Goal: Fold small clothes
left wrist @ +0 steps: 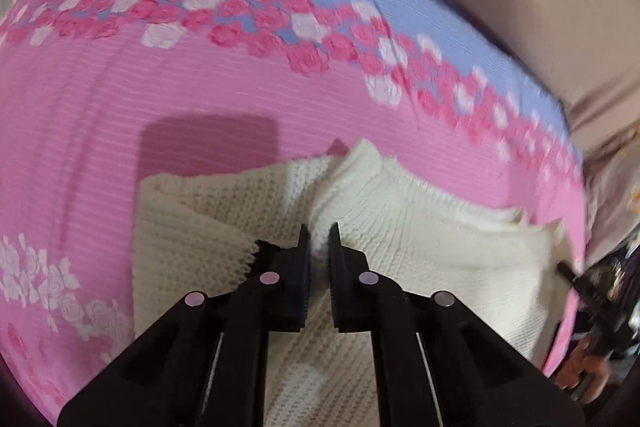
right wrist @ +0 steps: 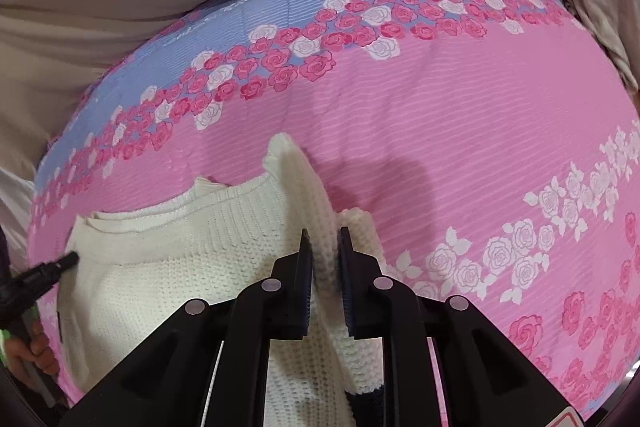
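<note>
While both grippers pinch the cream knit [left wrist: 420,247] on the pink rose-print sheet [left wrist: 100,115], it lies bunched at 6 o'clock in each view. Left gripper [left wrist: 319,247] is clenched on a raised fold; right gripper [right wrist: 324,251] clamps a ridge of knit [right wrist: 180,287] between its pads.
</note>
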`<action>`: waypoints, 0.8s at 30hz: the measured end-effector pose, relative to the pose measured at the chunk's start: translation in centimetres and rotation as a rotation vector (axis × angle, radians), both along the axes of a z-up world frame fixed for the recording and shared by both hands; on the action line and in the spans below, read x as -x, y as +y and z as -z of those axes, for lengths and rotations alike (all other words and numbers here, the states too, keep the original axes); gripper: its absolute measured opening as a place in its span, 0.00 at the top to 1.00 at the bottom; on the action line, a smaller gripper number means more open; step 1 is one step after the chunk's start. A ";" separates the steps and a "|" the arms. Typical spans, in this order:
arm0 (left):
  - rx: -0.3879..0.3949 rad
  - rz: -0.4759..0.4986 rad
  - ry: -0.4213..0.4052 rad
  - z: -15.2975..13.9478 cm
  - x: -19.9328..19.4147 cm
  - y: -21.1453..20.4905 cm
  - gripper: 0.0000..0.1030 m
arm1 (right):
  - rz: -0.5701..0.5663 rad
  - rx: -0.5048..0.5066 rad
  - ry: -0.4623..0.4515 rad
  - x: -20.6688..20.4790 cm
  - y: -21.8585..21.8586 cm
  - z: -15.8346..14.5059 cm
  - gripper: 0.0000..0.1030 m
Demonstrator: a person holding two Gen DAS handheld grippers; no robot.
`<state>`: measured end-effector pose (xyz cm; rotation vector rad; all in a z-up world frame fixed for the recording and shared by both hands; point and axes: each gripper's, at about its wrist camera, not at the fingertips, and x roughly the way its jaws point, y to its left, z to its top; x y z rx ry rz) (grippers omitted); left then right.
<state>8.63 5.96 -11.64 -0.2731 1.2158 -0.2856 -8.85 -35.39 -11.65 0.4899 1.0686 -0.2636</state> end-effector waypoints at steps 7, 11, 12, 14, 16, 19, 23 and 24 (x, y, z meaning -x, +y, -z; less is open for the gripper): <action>-0.050 -0.114 -0.026 -1.0 0.5 5.1 0.94 | -0.018 -0.039 -0.116 0.5 1.2 -2.9 0.92; -0.093 -0.122 0.001 1.2 -0.1 4.6 0.94 | 0.037 0.004 -0.016 -1.1 -0.5 0.7 0.94; -0.106 -0.121 -0.003 1.3 -0.1 4.5 0.94 | 0.047 -0.009 0.008 -1.3 -1.1 1.8 0.94; -0.141 -0.115 -0.004 1.3 -0.4 3.8 0.94 | 0.045 -0.024 0.023 -2.0 -1.5 3.0 0.95; -0.138 -0.108 0.003 1.1 -0.5 3.7 0.92 | 0.027 -0.001 0.018 -2.4 -0.8 1.8 0.93; -0.063 -0.101 -0.022 -0.8 1.2 4.8 0.89 | 0.032 0.059 -0.038 -0.9 0.3 -1.1 0.85; -0.083 -0.051 -0.070 -3.1 5.9 5.1 0.84 | -0.040 0.034 -0.098 4.3 3.6 -3.8 0.75; -0.078 -0.044 -0.053 -2.9 7.6 5.3 0.82 | -0.079 0.013 -0.085 5.0 4.6 -3.6 0.76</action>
